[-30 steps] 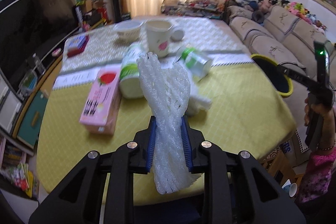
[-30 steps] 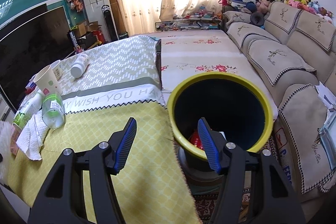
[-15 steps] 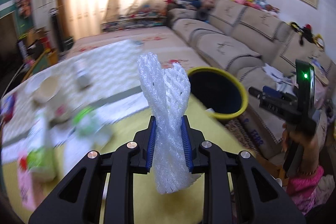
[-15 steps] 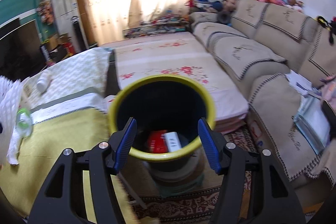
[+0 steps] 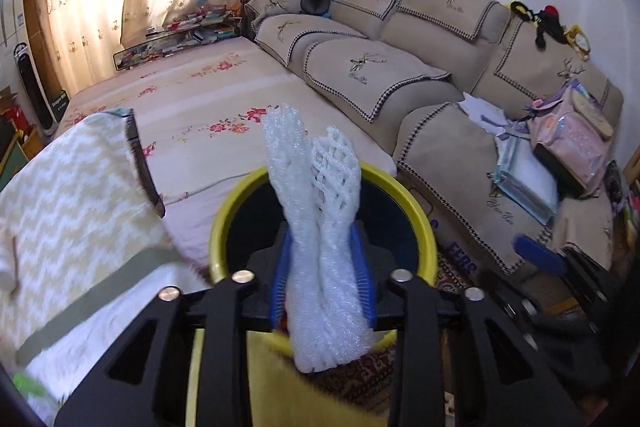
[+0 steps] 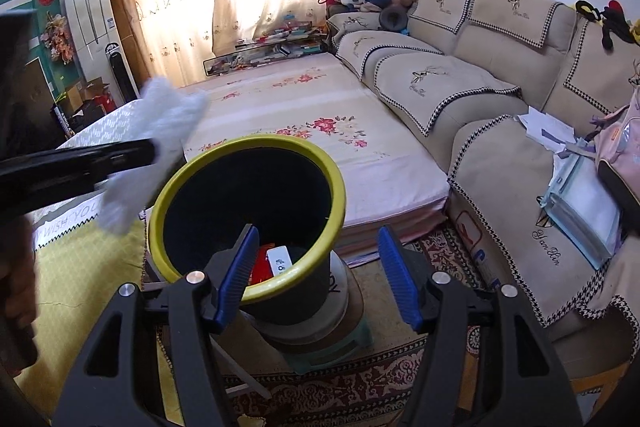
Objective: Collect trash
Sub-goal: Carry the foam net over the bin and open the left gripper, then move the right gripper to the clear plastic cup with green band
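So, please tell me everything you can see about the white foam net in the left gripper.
The foam net is white, soft-looking mesh, the kind wrapped around fruit, folded into two upright lobes; one lobe shows open diamond holes. The left gripper is shut on its lower half, the blue pads squeezing it, and its bottom end hangs below them. In the left view it lines up with the yellow-rimmed bin; the right view shows it blurred, by the bin's table-side rim.

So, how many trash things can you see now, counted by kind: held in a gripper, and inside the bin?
White foam net, held in the left gripper: 1
Red packet in the yellow-rimmed bin: 1
White item in the bin: 1
Total: 3
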Demonstrator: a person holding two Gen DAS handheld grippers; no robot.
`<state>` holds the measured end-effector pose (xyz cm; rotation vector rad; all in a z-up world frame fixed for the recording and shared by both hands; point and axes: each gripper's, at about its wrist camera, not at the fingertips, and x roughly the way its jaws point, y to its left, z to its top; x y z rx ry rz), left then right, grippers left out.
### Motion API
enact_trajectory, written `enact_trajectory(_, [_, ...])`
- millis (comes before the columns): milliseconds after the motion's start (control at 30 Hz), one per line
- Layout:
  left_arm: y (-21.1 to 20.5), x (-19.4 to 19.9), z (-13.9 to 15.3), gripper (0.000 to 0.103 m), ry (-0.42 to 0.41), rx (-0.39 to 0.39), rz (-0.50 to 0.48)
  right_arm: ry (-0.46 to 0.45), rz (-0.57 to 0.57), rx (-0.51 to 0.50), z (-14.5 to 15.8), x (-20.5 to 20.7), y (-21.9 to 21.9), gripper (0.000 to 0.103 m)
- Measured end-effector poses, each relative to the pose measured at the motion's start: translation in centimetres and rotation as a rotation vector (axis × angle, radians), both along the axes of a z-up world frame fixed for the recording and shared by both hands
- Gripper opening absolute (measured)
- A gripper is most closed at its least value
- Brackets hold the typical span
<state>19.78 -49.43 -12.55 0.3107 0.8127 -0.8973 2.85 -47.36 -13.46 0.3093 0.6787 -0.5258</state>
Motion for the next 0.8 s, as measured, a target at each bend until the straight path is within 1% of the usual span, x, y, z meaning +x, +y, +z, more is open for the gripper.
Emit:
enact_trajectory(67, [-1.6, 1.4, -1.0, 0.048, 0.002, 0.004, 0.017, -0.001, -0.004, 0.003, 0.0, -0.1, -0.2, 0.061])
enact_trajectory(100, [-2.0, 1.9, -1.5, 0.051, 0.004, 0.007, 0.026, 0.000, -0.007, 0.003, -0.1, -0.1, -0.3, 0.062])
enact_trajectory(167, [-2.8, 2.8, -2.2, 0.067, 0.007, 0.012, 0.045, 0.004, -0.010, 0.004, -0.2, -0.1, -0.4, 0.062])
enact_trajectory(267, [-2.6, 3.6, -2.4, 0.081, 0.021, -0.014, 0.069, 0.009, -0.008, 0.003, -0.2, 0.1, -0.2, 0.062])
enact_trajectory(333, [-1.8, 3.2, -2.1, 0.087, 0.018, -0.030, 0.064, 0.012, -0.005, 0.002, -0.2, 0.3, 0.0, 0.062])
enact_trajectory(433, [-0.7, 2.2, -1.1, 0.090, 0.015, -0.051, 0.052, 0.015, 0.002, 0.001, -0.2, 0.5, 0.3, 0.062])
enact_trajectory(567, [2.8, -0.2, 1.7, 0.092, 0.035, -0.121, 0.053, 0.019, 0.019, -0.004, -0.1, 0.8, 1.0, 0.063])
enact_trajectory(600, [4.3, -1.1, 2.5, 0.093, 0.031, -0.148, 0.062, 0.020, 0.026, -0.005, -0.1, 0.9, 1.2, 0.063])
enact_trajectory(633, [5.8, -1.8, 3.3, 0.096, 0.021, -0.167, 0.073, 0.021, 0.036, -0.006, 0.0, 1.1, 1.5, 0.063])
enact_trajectory(667, [7.1, -2.5, 3.8, 0.098, 0.010, -0.177, 0.084, 0.020, 0.049, -0.008, 0.0, 1.3, 2.0, 0.063])
enact_trajectory(800, [14.3, -5.5, 5.8, 0.098, -0.071, -0.180, 0.168, 0.029, 0.106, -0.012, -0.3, 2.4, 4.0, 0.064])
